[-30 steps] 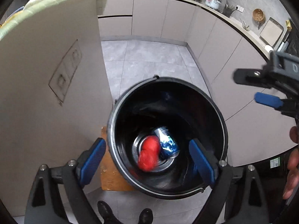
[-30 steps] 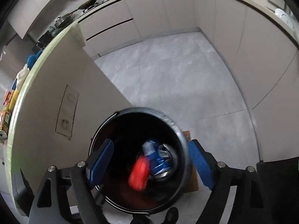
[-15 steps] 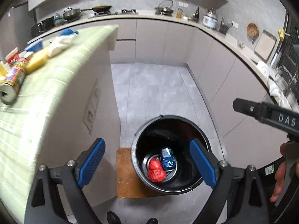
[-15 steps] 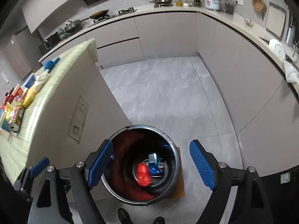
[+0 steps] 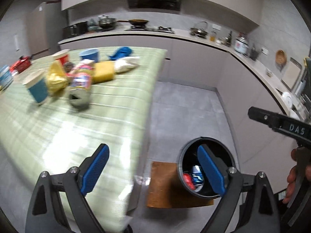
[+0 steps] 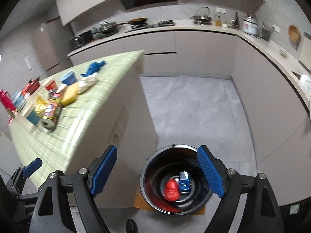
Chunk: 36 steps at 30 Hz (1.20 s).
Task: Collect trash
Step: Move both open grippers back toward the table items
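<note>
A black bin (image 6: 155, 167) stands on the floor beside the counter and holds a red wrapper (image 6: 171, 189) and a blue packet (image 6: 183, 183); the bin also shows in the left wrist view (image 5: 186, 155). My left gripper (image 5: 153, 169) is open and empty, above the counter's edge. My right gripper (image 6: 157, 170) is open and empty, above the bin. On the green counter (image 5: 87, 120) lie a fallen can (image 5: 80, 88), a yellow wrapper (image 5: 55, 79), a blue paper cup (image 5: 37, 88), a yellow sponge (image 5: 103, 71), a white wad (image 5: 126, 65) and a blue cloth (image 5: 121, 52).
The bin stands on a brown mat (image 5: 163, 186). Grey floor (image 6: 190, 104) lies between the counter and the L-shaped cabinets (image 6: 204, 52). A red bottle (image 6: 6, 102) and small boxes sit at the counter's far left. The right gripper's body (image 5: 279, 124) is at the right.
Both grippers have risen and tilted up from over the bin; the bin now looks smaller and the counter top with its litter has come into view. Both stay open.
</note>
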### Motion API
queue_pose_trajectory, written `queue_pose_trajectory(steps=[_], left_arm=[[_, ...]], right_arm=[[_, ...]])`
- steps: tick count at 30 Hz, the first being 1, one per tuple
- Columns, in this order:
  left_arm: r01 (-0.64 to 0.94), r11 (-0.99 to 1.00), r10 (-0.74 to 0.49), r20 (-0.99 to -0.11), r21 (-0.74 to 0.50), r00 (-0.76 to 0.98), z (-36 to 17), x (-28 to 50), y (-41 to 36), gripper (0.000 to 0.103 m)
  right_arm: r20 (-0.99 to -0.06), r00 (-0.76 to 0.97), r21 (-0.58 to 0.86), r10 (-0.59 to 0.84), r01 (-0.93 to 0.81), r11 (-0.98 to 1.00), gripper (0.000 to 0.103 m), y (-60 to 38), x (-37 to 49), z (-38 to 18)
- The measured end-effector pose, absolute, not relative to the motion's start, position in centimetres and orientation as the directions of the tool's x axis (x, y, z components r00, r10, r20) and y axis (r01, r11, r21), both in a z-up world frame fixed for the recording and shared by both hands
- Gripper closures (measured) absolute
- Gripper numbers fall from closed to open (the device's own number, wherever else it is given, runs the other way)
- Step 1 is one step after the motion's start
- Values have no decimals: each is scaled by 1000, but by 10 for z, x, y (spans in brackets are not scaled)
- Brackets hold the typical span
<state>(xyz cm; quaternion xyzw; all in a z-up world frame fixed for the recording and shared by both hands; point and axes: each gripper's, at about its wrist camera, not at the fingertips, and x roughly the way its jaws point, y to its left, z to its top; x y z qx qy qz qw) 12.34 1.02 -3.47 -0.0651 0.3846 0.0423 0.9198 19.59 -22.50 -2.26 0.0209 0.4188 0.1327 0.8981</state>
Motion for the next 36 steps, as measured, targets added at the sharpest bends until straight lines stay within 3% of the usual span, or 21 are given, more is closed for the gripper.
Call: queue_pose_trajectory(steps=[17, 36], left_arm=[[-329, 940, 183, -681, -91, 709, -24, 82, 133, 10], [-383, 919, 218, -686, -96, 694, -33, 94, 237, 10]], right_arm=[[-710, 603, 91, 363, -433, 897, 17, -88, 175, 4], [-725, 559, 68, 402, -523, 850, 17, 35, 179, -5]])
